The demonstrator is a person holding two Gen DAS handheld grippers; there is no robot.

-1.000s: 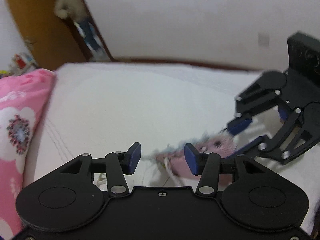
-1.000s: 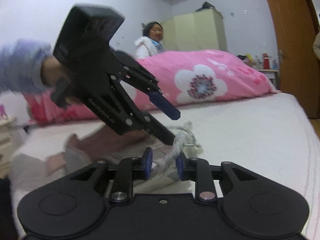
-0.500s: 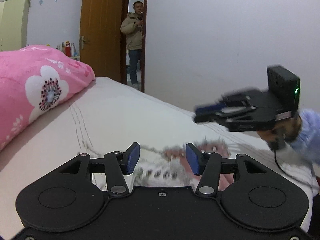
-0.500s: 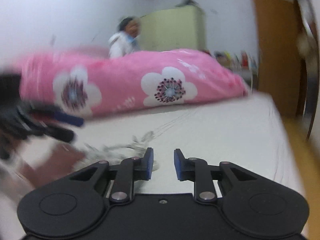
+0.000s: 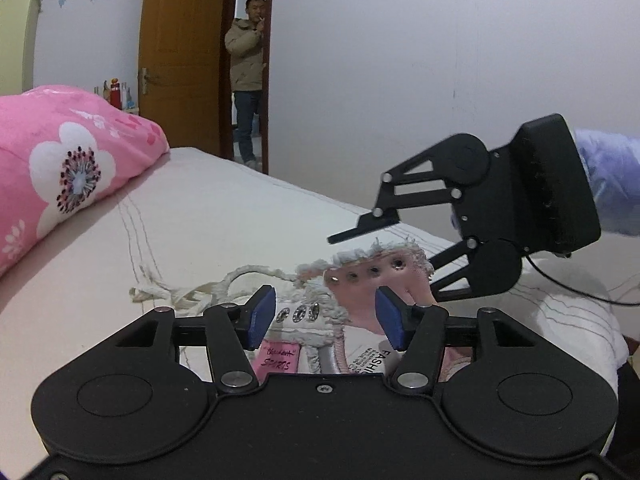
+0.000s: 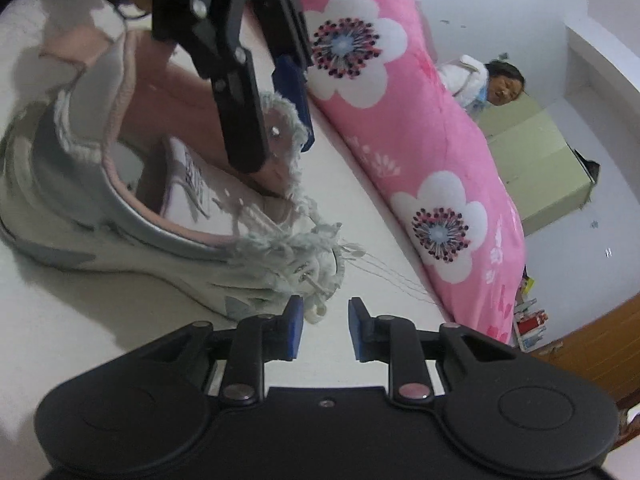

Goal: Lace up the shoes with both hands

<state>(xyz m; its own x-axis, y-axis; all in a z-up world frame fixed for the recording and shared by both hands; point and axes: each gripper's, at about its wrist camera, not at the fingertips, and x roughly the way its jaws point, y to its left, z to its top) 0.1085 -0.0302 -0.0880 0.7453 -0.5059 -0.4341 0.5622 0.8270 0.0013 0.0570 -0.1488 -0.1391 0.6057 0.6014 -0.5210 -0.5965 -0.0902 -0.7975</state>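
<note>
A worn white-and-pink sneaker with frayed grey edging (image 6: 132, 200) lies on its side on the pale cream bed (image 5: 200, 216), its toe end toward the folded pink quilt with white flowers (image 6: 420, 152). Its frayed off-white lace (image 5: 188, 290) trails loose over the sheet just beyond the shoe, with several metal eyelets (image 5: 372, 270) on the raised pink flap still empty.

A second ago the right gripper (image 6: 322, 326) pinched a bunch of lace; now its fingers stand a little apart with nothing between them, and only a frayed lace end (image 6: 316, 298) dangles just beside the nearer finger. So the lace has been let go. The left gripper (image 5: 324, 322) has swung round from beside the shoe to right over its opening, and its fingers are spreading wider, straddling the tongue and eyelet flap without pressing on either.

To my eye this is a regrasp: neither hand holds anything, lacing is barely begun, and the lace end by the shoe's toe needs picking up again before it can be threaded.
</note>
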